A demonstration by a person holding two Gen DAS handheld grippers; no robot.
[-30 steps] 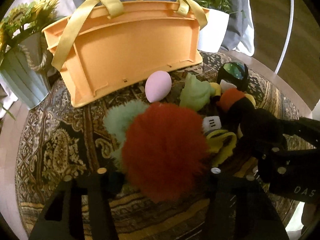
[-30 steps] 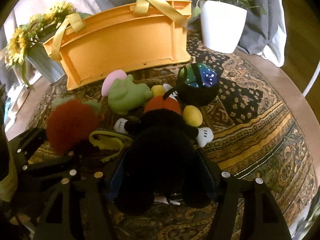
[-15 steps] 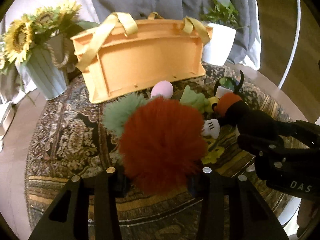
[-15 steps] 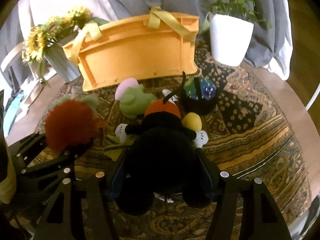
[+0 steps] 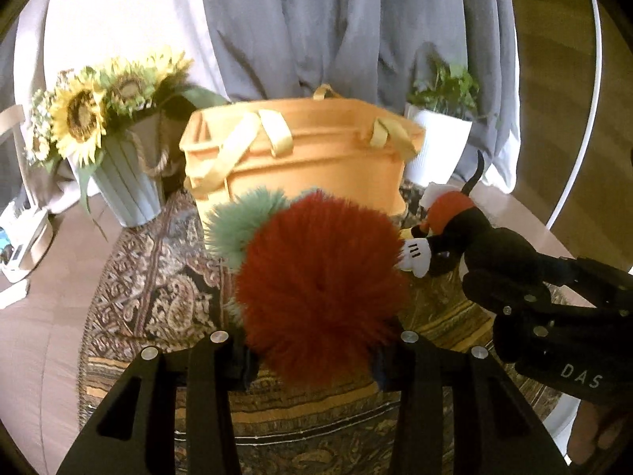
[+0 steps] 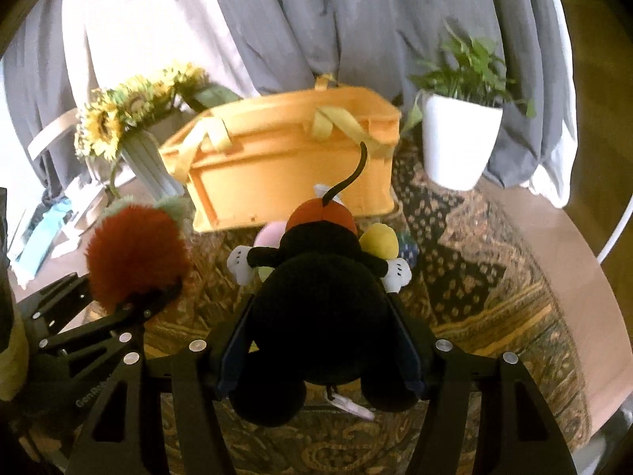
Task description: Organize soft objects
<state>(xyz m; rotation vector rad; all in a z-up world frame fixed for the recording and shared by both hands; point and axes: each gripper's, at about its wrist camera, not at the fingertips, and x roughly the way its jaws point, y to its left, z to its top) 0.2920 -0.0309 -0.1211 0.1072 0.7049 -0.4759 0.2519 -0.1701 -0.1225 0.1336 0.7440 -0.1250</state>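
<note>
The left gripper [image 5: 312, 350] is clamped on a red pompom [image 5: 320, 281], which bulges out between its two fingers and is lifted off the patterned cloth [image 5: 158, 289]; a green pompom [image 5: 241, 225] sticks out behind the red one, on its left side. The right gripper [image 6: 320, 346] squeezes a black mouse plush [image 6: 316, 308] by the body, with the plush's white gloved hands spread to either side, its red shorts and thin black tail pointing toward the orange basket [image 6: 285, 158]. Both grippers are in front of the basket, the left one on the basket's left-front side and the right one before its middle; in the left wrist view the right gripper [image 5: 494, 277] and the plush [image 5: 467, 237] sit just right of the red pompom. Between the plush and the basket a pink soft piece [image 6: 267, 233] and a yellow one [image 6: 379, 239] peek out from behind the plush; whether they lie on the cloth I cannot tell. The basket stands upright on the cloth with yellow handles [image 5: 245, 138] draped over its rim. A sunflower vase [image 5: 126, 182] stands left of the basket, a white plant pot [image 6: 455, 146] to its right, and grey curtains [image 5: 336, 27] hang behind it.
</note>
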